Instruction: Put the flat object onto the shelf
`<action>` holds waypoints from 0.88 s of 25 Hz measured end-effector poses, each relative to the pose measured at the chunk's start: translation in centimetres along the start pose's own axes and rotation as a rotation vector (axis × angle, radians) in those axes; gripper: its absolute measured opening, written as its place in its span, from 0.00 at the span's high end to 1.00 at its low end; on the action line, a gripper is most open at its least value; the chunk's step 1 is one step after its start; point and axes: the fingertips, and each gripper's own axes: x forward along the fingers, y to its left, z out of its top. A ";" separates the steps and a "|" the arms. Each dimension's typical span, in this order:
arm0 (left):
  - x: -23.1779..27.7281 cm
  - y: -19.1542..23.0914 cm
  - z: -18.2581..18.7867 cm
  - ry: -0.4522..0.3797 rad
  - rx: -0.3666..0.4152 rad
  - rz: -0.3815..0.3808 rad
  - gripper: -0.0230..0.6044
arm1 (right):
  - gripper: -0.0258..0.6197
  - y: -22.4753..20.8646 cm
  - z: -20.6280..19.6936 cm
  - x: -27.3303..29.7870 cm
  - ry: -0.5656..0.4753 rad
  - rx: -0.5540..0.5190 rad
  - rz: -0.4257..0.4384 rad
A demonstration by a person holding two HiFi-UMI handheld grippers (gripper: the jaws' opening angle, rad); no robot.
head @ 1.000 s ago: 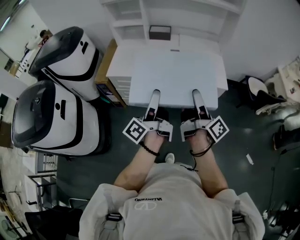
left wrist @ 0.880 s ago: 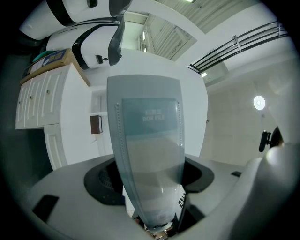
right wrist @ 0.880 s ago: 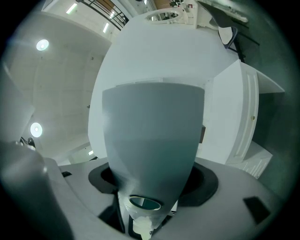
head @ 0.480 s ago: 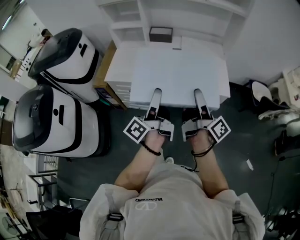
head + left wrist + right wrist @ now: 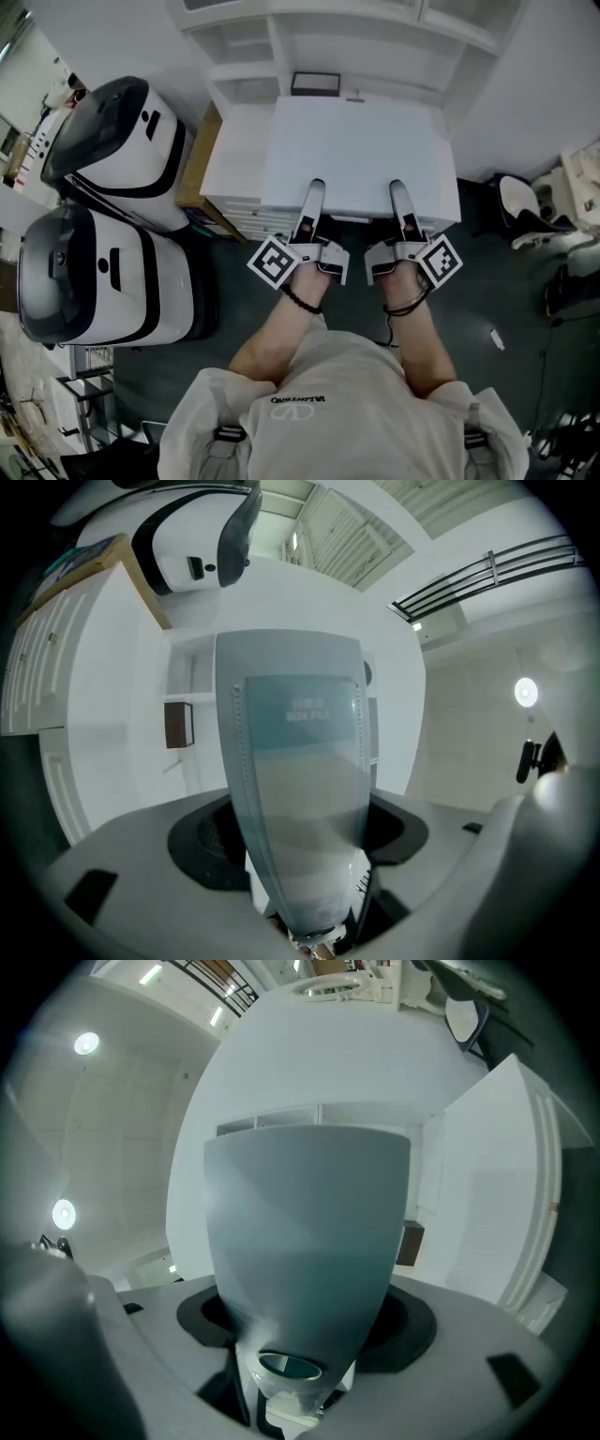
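At the near edge of the plain white rectangular table (image 5: 356, 141), my left gripper (image 5: 315, 187) and my right gripper (image 5: 397, 187) pointed forward side by side. Each one's own view showed its two jaws pressed together, with nothing between them.

Over the last second neither gripper changed its pose or its closure. What changed was the ground ahead. The white open-fronted shelf unit (image 5: 281, 37) behind the table slid further into the head view, showing more of its compartments. It also filled more of both gripper views. I took that as my whole body coming closer to the shelf rather than my wrists moving.

A small dark brown flat rectangular object (image 5: 315, 83) stood at the back of the table, against the shelf unit and well apart from both grippers. It had dropped lower in the head view and showed more plainly in the right gripper view. I judged this to be the task's object. It was already at the shelf, though I could not tell whether it rested on a shelf board or on the tabletop beneath. With empty jaws, the scene fitted either approaching it or having set it down.

To my left stood two bulky white-and-black machines (image 5: 112, 131) and a wooden-topped white drawer cabinet (image 5: 202, 159).
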 end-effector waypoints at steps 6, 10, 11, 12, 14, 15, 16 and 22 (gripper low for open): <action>5.9 1.7 3.7 0.035 -0.002 -0.016 0.47 | 0.46 -0.7 0.4 6.4 -0.038 -0.005 0.005; 9.3 2.5 5.5 0.054 -0.004 -0.025 0.47 | 0.46 -1.0 1.1 10.0 -0.058 -0.017 0.009; 10.0 2.7 6.0 0.058 -0.007 -0.027 0.47 | 0.46 -1.1 1.1 10.8 -0.062 -0.020 0.010; 10.6 2.8 6.4 0.063 -0.009 -0.029 0.47 | 0.46 -1.1 1.0 11.5 -0.066 -0.022 0.012; 11.7 3.0 7.2 0.075 -0.007 -0.034 0.47 | 0.46 -1.0 1.1 12.7 -0.075 -0.029 0.017; 12.3 3.0 7.6 0.079 -0.002 -0.038 0.47 | 0.46 -1.0 1.1 13.3 -0.079 -0.033 0.021; 12.8 3.0 8.0 0.082 0.003 -0.041 0.47 | 0.46 -0.9 1.1 13.9 -0.083 -0.034 0.026; 17.6 3.5 9.0 0.086 -0.006 -0.018 0.47 | 0.46 -1.3 3.2 18.1 -0.093 -0.014 0.012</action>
